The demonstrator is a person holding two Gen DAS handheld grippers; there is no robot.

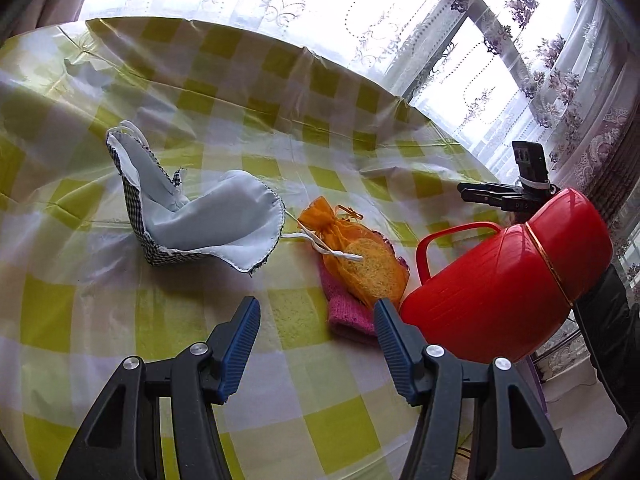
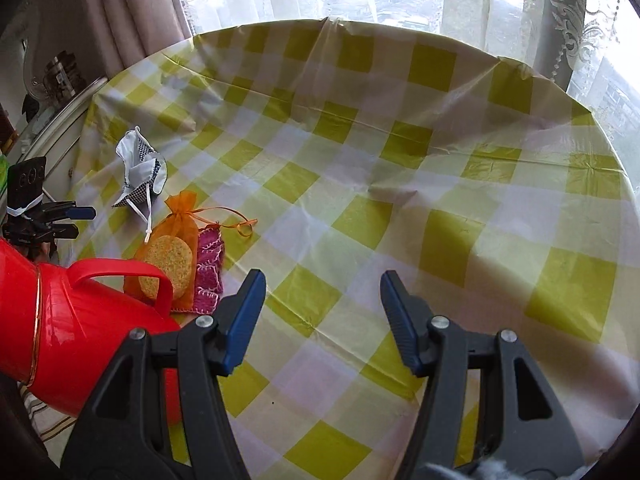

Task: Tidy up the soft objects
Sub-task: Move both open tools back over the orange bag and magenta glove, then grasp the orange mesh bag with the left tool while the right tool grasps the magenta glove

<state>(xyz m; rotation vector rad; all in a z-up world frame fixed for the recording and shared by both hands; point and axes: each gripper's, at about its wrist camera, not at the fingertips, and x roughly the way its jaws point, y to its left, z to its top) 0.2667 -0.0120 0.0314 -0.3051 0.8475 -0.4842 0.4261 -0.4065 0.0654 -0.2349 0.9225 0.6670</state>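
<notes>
Fingers of my left gripper (image 1: pixel 316 326) stand apart and hold nothing, poised above the worktop (image 1: pixel 60 300), a round surface under a yellow-and-white checked plastic cloth. My right gripper (image 2: pixel 322 300) is likewise parted and empty, over a bare stretch of that cloth. Soft objects lie ahead of the left fingers: a crumpled cloth face mask (image 1: pixel 200 216), pale blue inside with a checked outer face and white elastic loops; just beside it, an orange mesh drawstring pouch (image 1: pixel 352 252) holding a round yellow sponge; and, beneath the pouch, a pink knitted cloth (image 1: pixel 346 314). A glossy red plastic jug (image 1: pixel 508 276) with a gold band stands close on the right of this group, its handle toward the pouch. I judge the parted fingers ready for a first pick, with the jug crowding any approach from that side.
</notes>
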